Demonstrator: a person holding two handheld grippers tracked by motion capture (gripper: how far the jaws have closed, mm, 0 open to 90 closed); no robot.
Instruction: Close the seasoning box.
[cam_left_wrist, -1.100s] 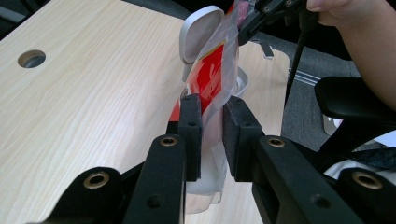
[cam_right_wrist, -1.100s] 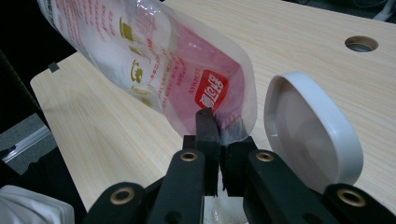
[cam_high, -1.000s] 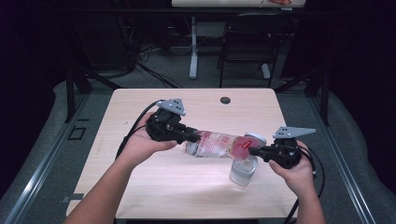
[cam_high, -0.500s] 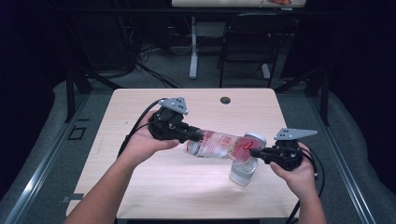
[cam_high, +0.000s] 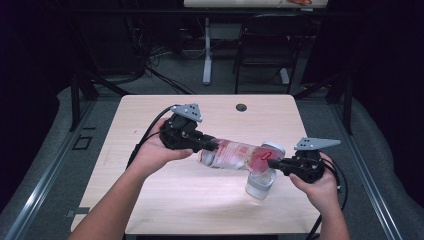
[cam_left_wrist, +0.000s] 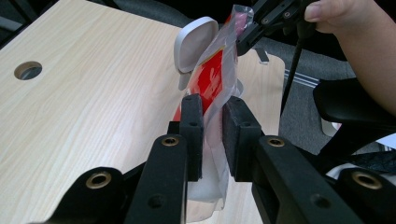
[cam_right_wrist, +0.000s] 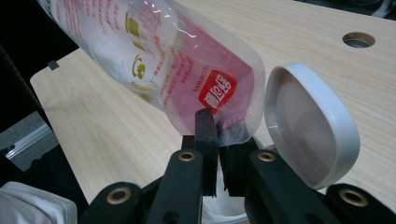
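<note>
High view: left gripper (cam_high: 212, 145) and right gripper (cam_high: 272, 163) hold plastic bag (cam_high: 235, 155) stretched between them above tabletop (cam_high: 150, 115), tilted over clear jar (cam_high: 260, 184) (white lid (cam_high: 273, 149) hinged open).

Left gripper view: jaws narrow, clamping bag's (cam_left_wrist: 215, 88) end.

Right gripper view: jaws nearly closed, pinching bag's (cam_right_wrist: 187, 70) lower corner beside lid (cam_right_wrist: 310, 135).

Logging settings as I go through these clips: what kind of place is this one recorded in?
Probably a lab or workshop-style recording room, not a home. A bare light wooden table with a round cable hole stands on grey carpet, loose black cables trail behind it, and a black metal chair sits in dark surroundings.
</note>
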